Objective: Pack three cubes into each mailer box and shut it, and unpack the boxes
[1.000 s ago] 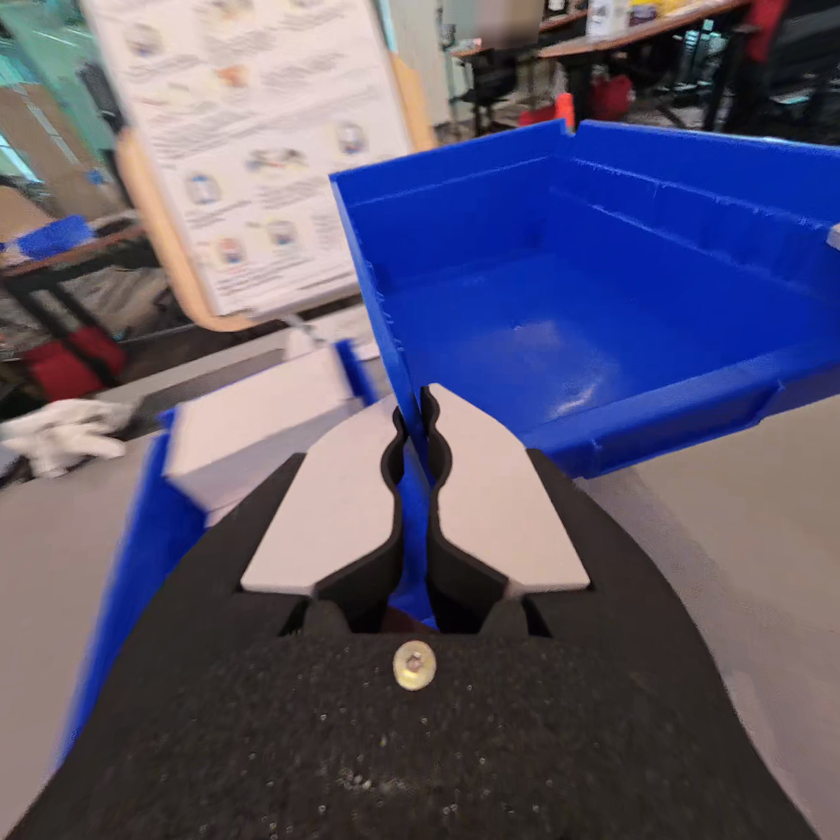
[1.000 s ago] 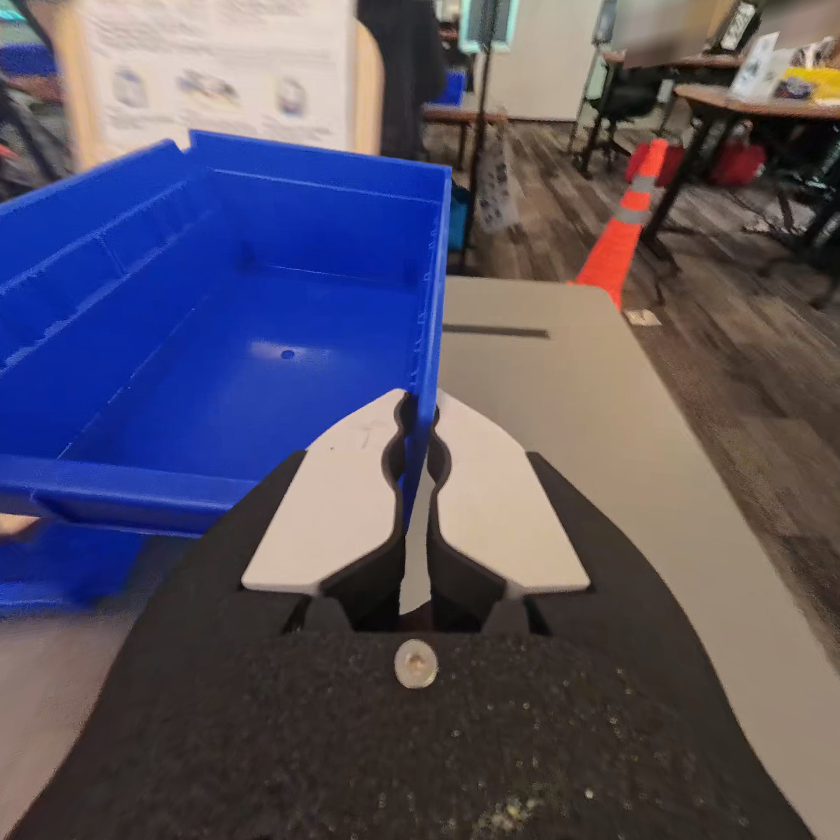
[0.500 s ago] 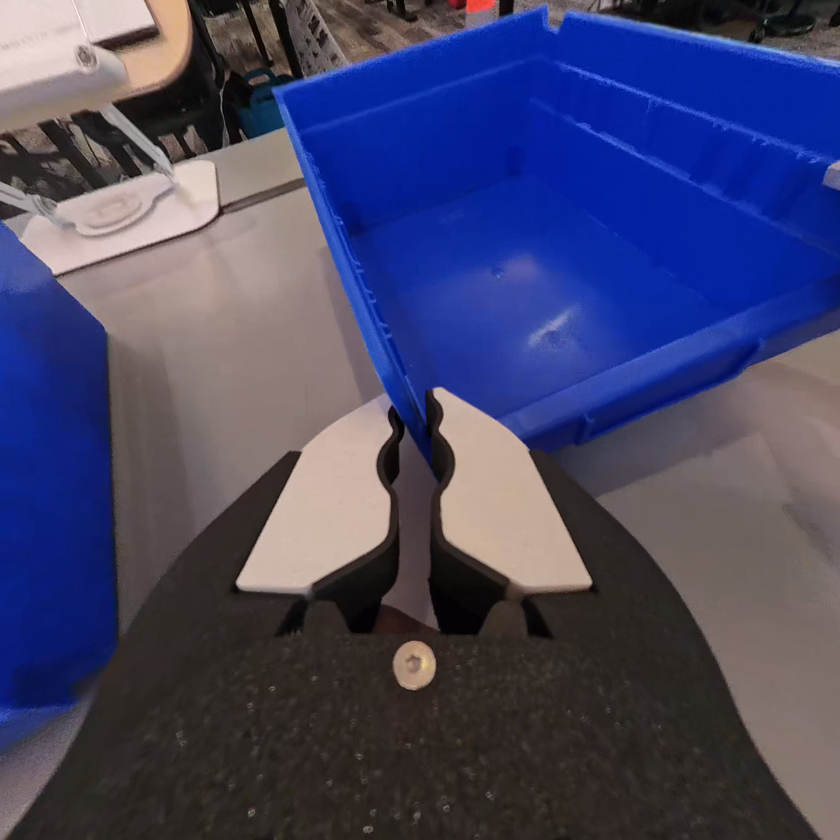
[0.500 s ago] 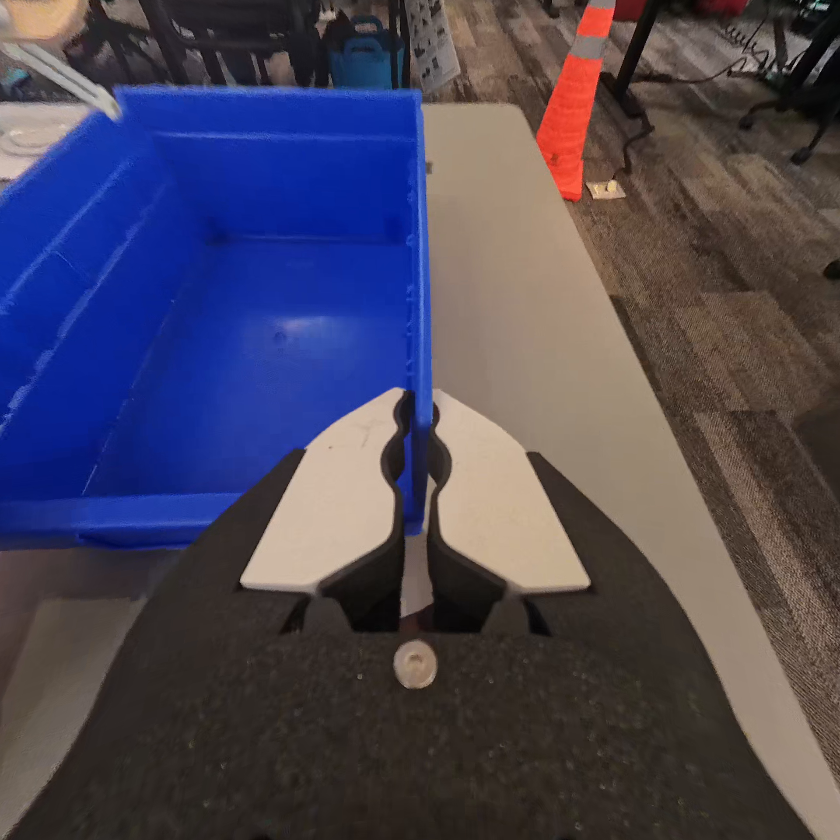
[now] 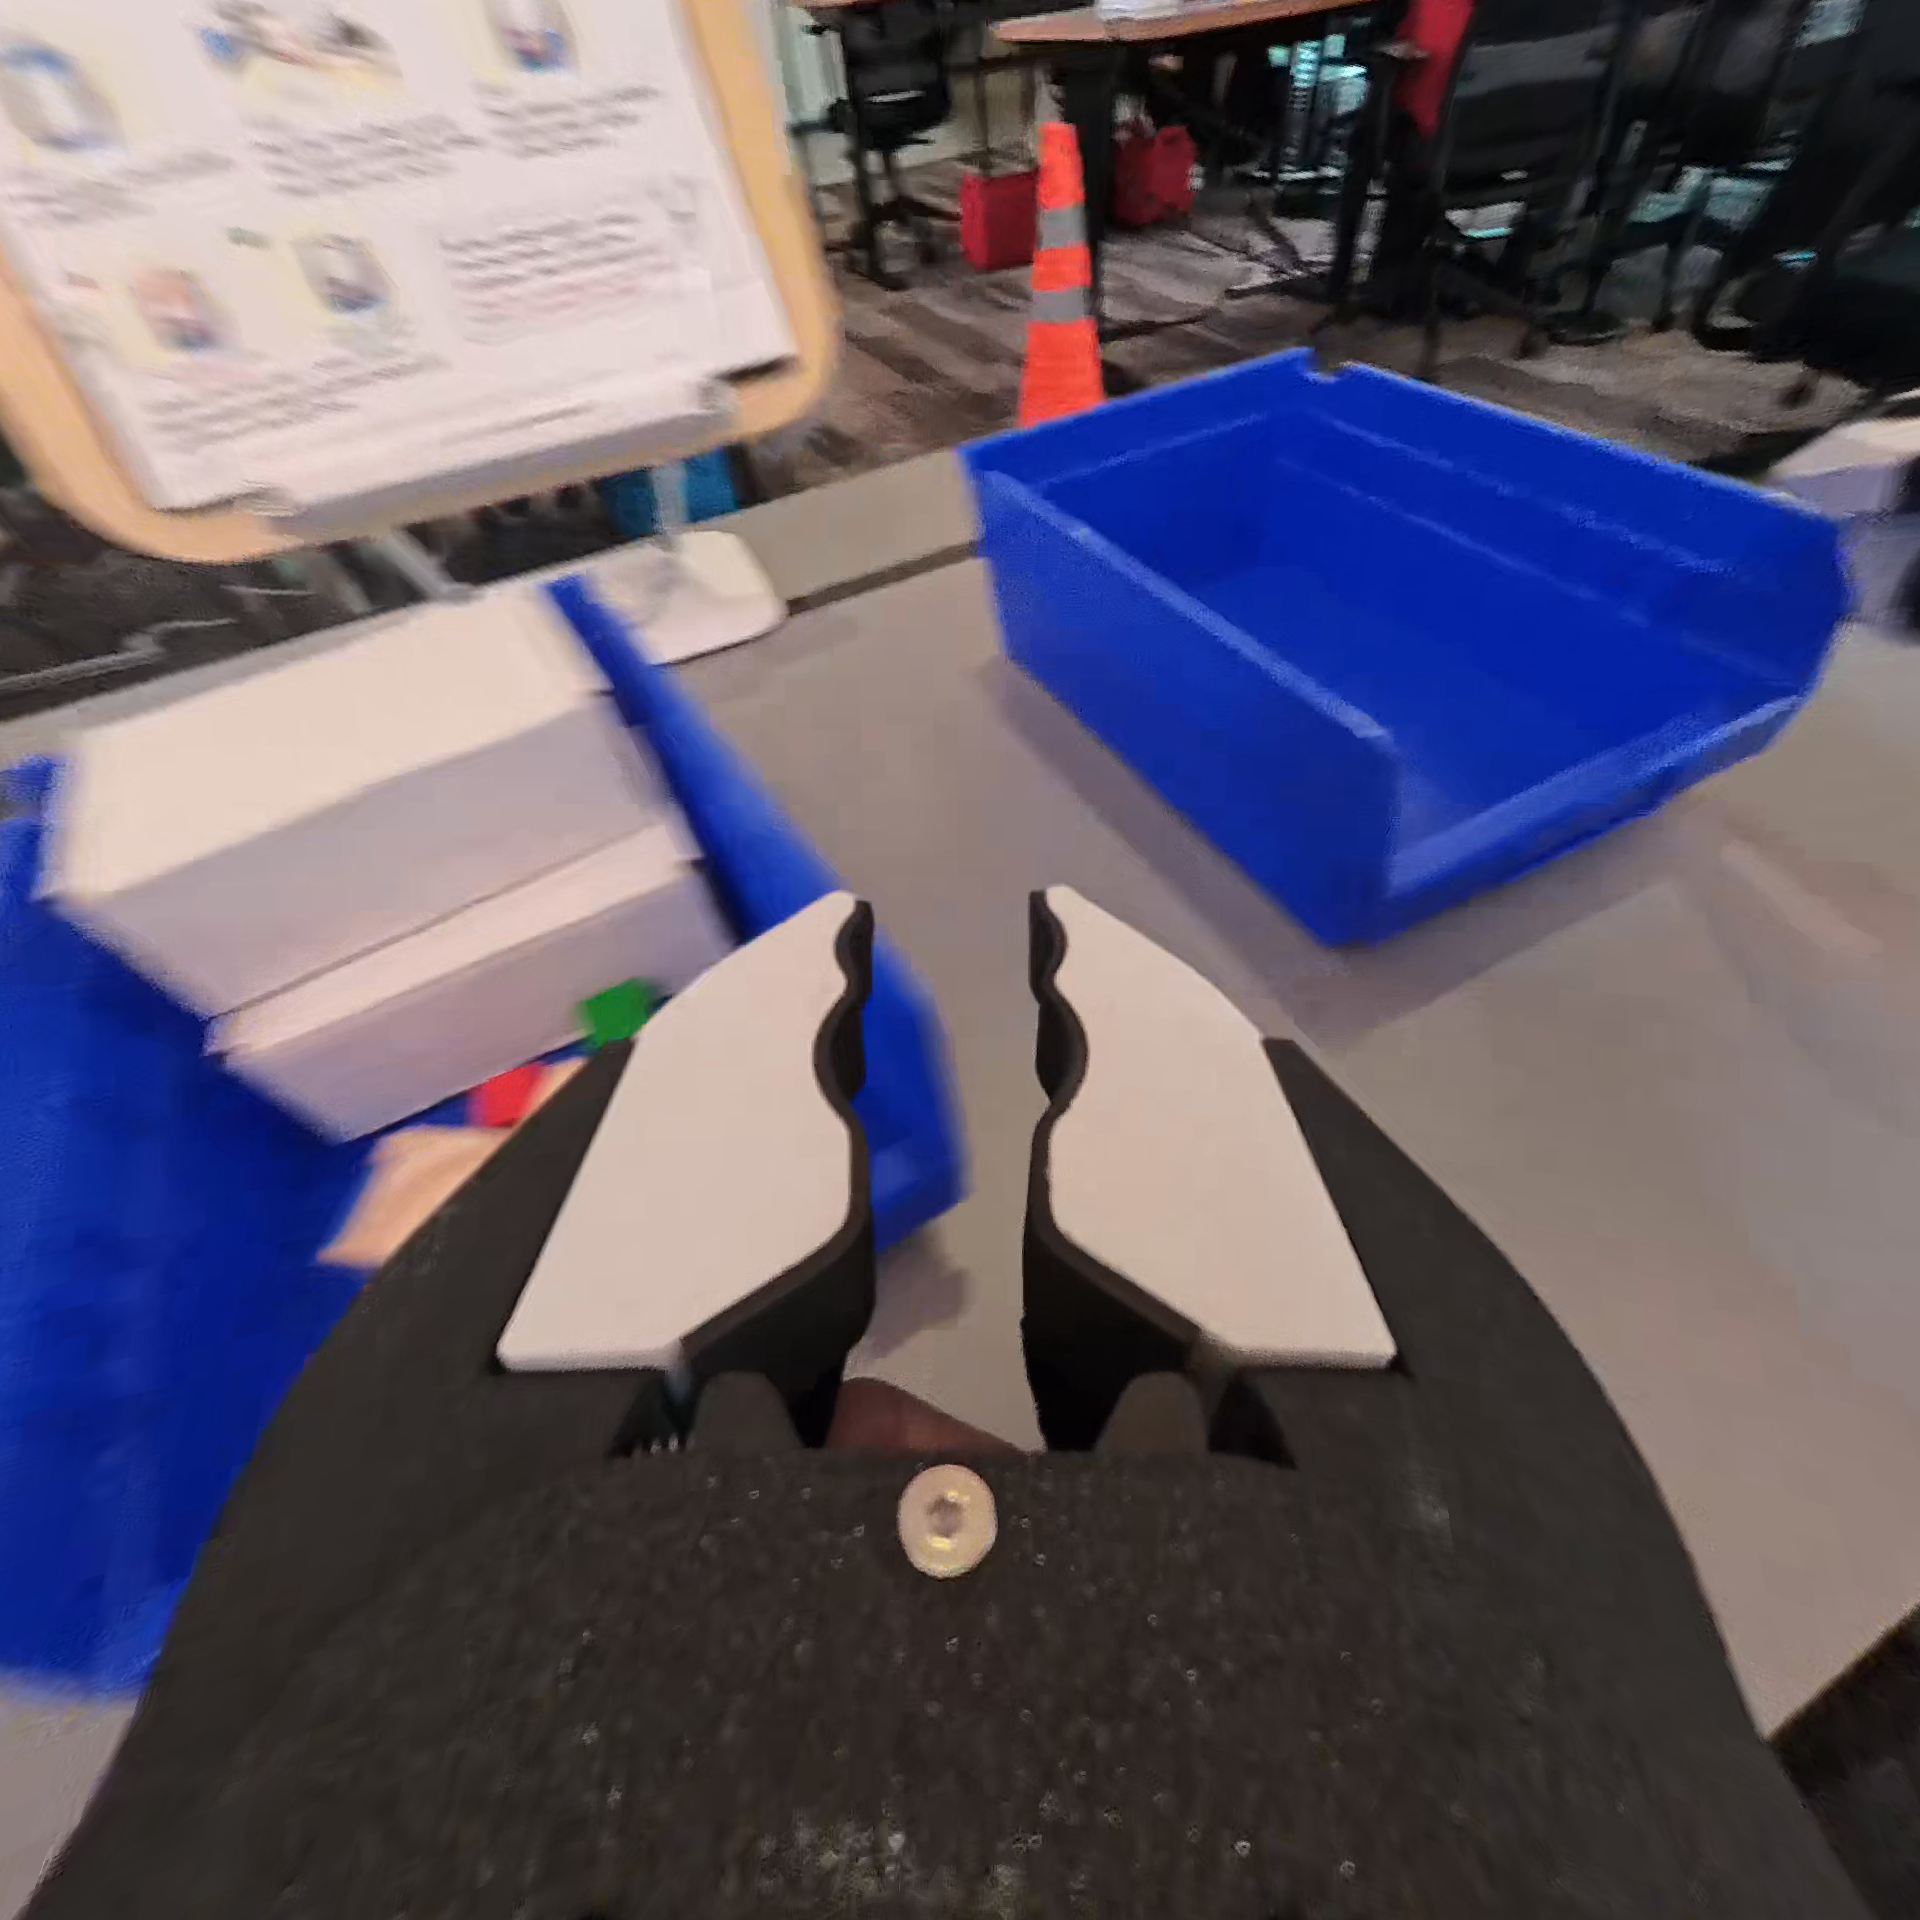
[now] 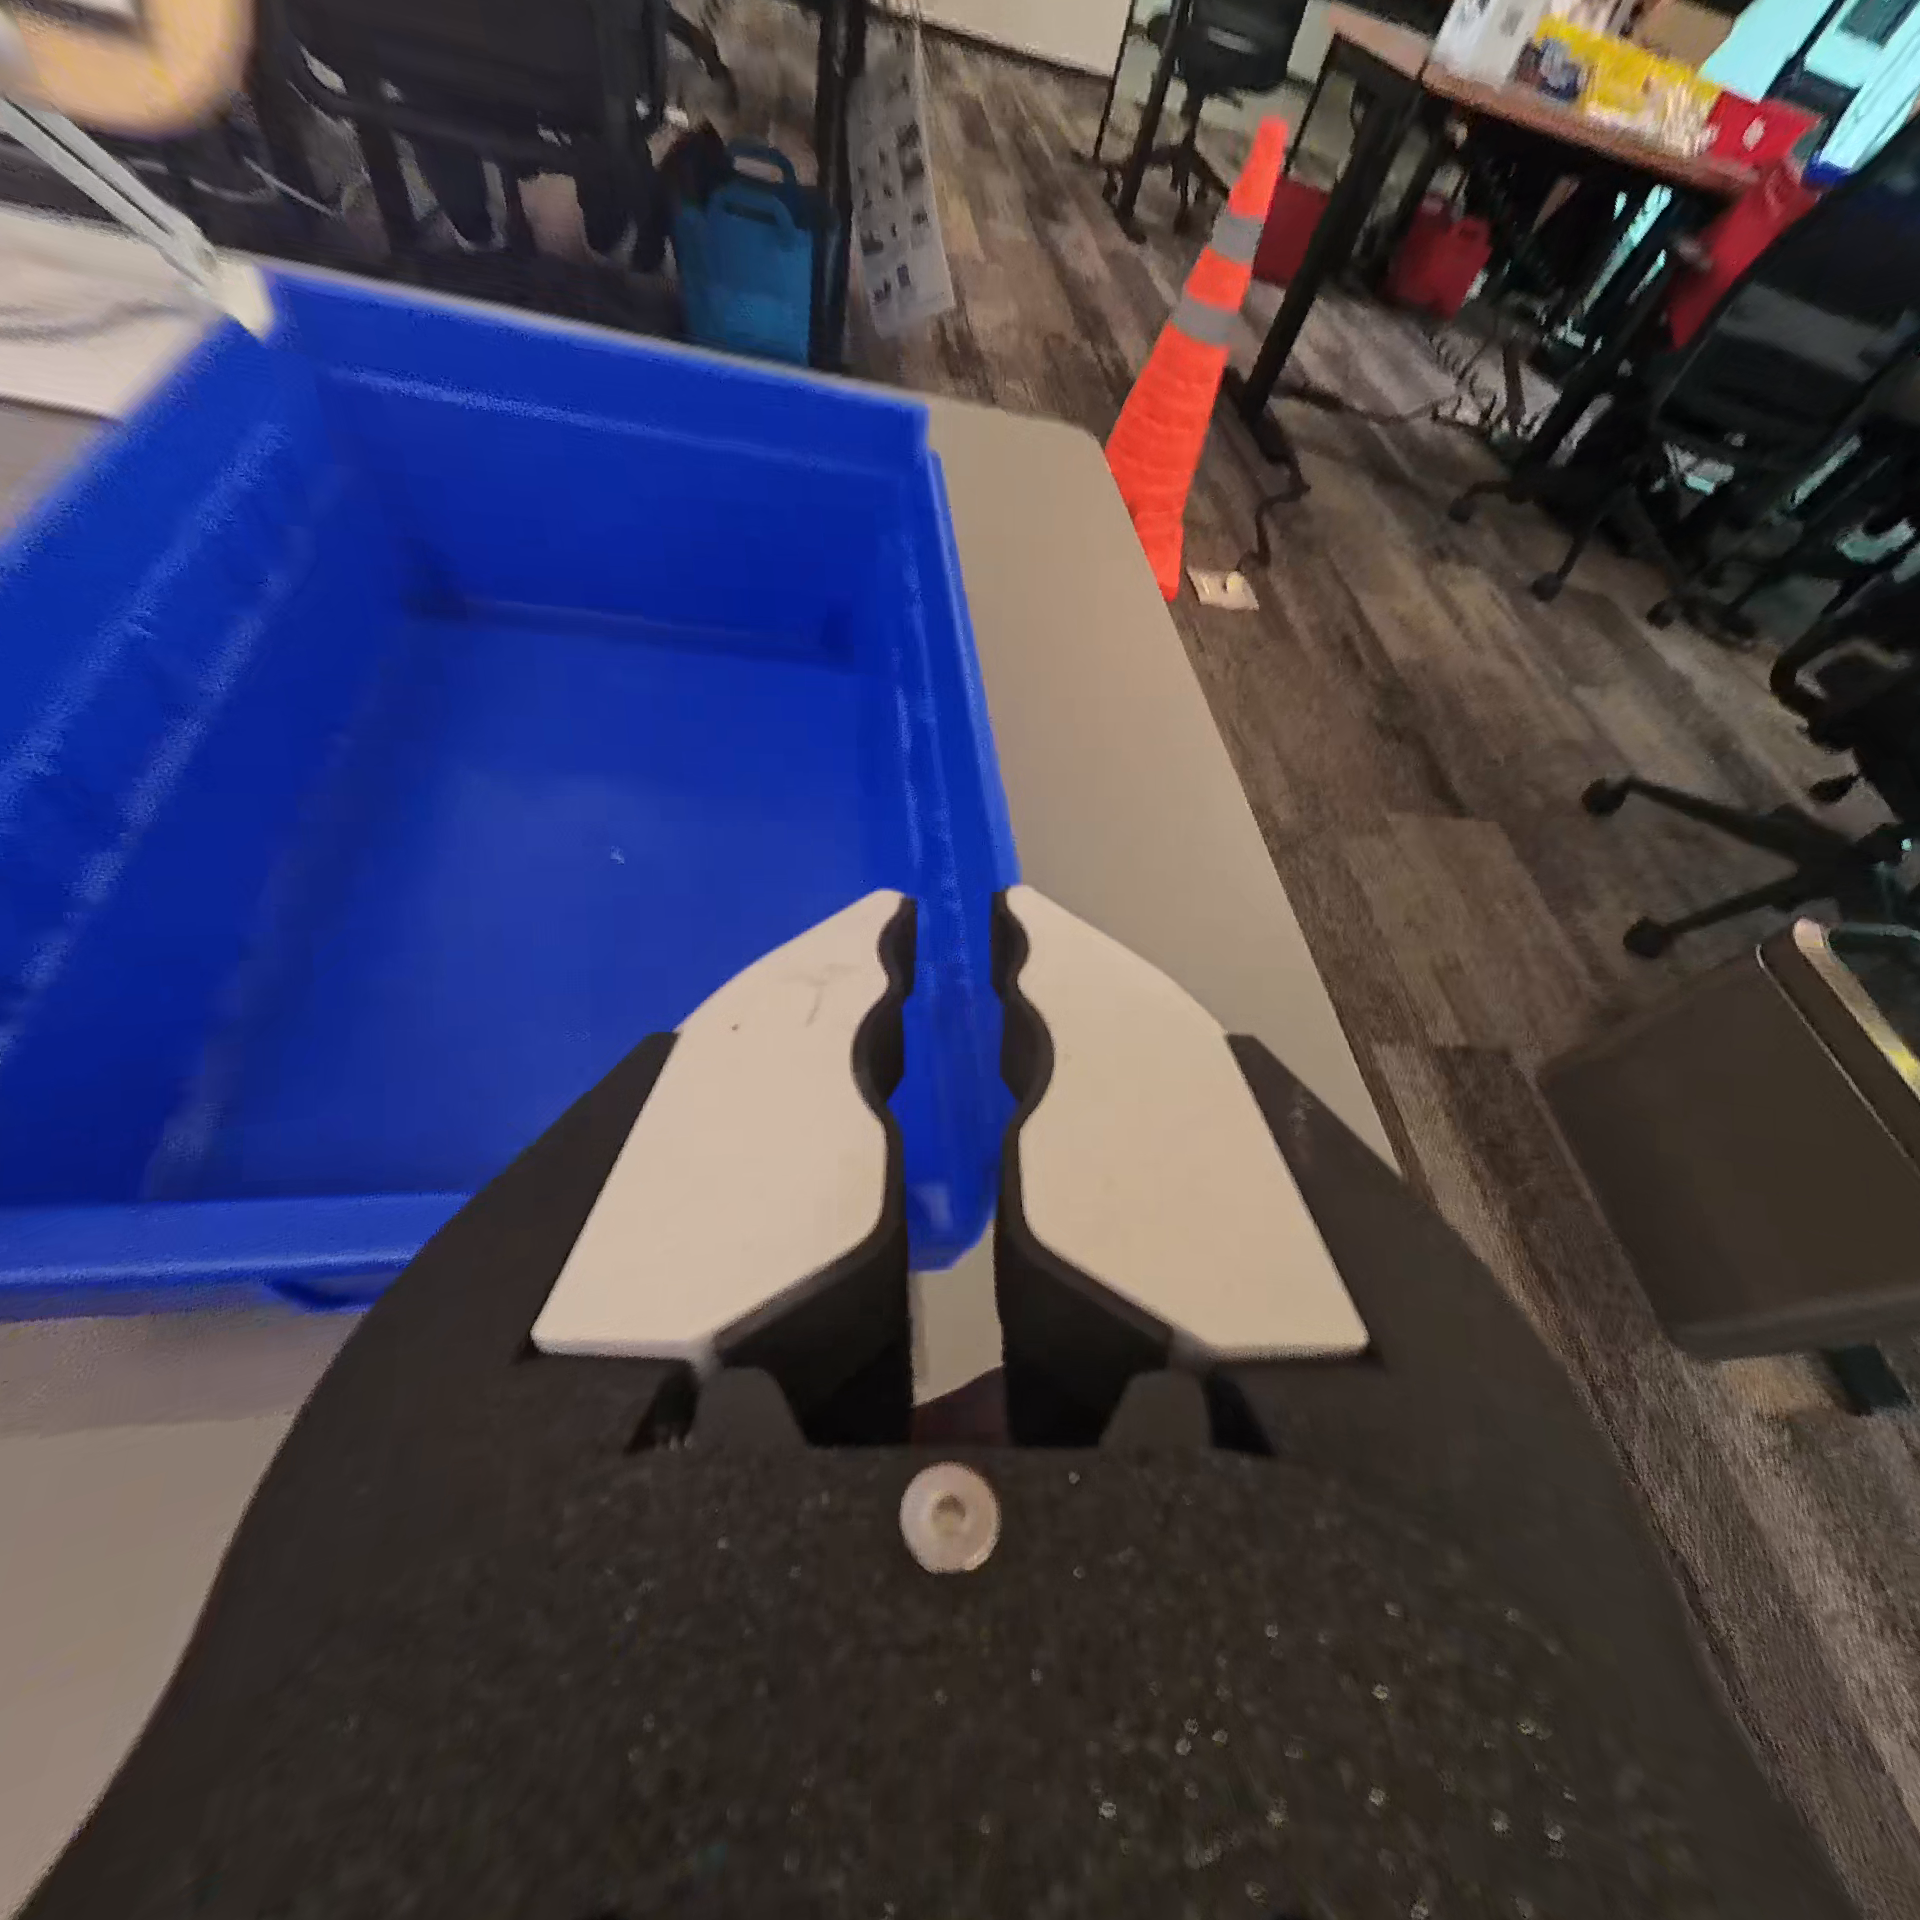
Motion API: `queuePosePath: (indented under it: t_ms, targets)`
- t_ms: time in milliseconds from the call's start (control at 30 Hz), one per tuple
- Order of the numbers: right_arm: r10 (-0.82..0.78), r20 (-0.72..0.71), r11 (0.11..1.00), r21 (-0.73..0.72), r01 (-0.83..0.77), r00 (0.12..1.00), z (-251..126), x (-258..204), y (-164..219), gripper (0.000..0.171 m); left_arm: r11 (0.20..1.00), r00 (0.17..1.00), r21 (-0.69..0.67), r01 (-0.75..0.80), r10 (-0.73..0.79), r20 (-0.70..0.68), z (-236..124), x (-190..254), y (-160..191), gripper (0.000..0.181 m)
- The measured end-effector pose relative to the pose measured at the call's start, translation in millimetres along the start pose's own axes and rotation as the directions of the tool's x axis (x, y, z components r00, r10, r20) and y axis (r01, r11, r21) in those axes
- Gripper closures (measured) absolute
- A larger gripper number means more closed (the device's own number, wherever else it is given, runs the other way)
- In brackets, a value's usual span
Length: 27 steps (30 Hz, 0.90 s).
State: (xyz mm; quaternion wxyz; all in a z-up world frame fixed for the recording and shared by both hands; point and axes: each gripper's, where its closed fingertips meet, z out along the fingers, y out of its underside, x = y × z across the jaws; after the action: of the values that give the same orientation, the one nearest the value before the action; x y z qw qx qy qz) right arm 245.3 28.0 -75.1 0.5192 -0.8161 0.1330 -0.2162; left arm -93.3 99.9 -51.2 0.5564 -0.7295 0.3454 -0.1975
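Left wrist view: two stacked mailer boxes [image 5: 353,831] in a bin [image 5: 790,914] at left; another bin [image 5: 1392,665] upper right on the table [image 5: 1558,1143].

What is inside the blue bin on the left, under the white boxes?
Two stacked white mailer boxes fill the left bin; a green cube and red cube peek out. Anything beneath is hidden.

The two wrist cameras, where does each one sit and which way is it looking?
Left wrist view: on the left hand-held gripper, open, facing the table, white boxes, far empty bin.
Right wrist view: on the right hand-held gripper, jaws astride that bin's wall.
Shared: the empty bin and orange cone.
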Motion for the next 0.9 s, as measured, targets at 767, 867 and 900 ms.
queuePosePath:
  t_ms: [767, 867, 900]
  targets:
    - [0.07, 0.321, 0.996, -0.068, -0.051, 0.945, -45, -366, -4, 0.168, 0.961, 0.949, -0.199, 0.191, -0.13, 0.287, -27, -201, 120, 0.178]
    - [0.076, 0.3, 0.997, -0.035, -0.069, 0.951, -54, -396, -14, 0.168, 0.965, 0.941, -0.195, 0.174, -0.105, 0.321, -41, -232, 119, 0.178]
    - [0.071, 0.313, 0.997, -0.013, -0.071, 0.947, -59, -410, -21, 0.168, 0.967, 0.937, -0.173, 0.187, -0.123, 0.328, -49, -246, 117, 0.179]
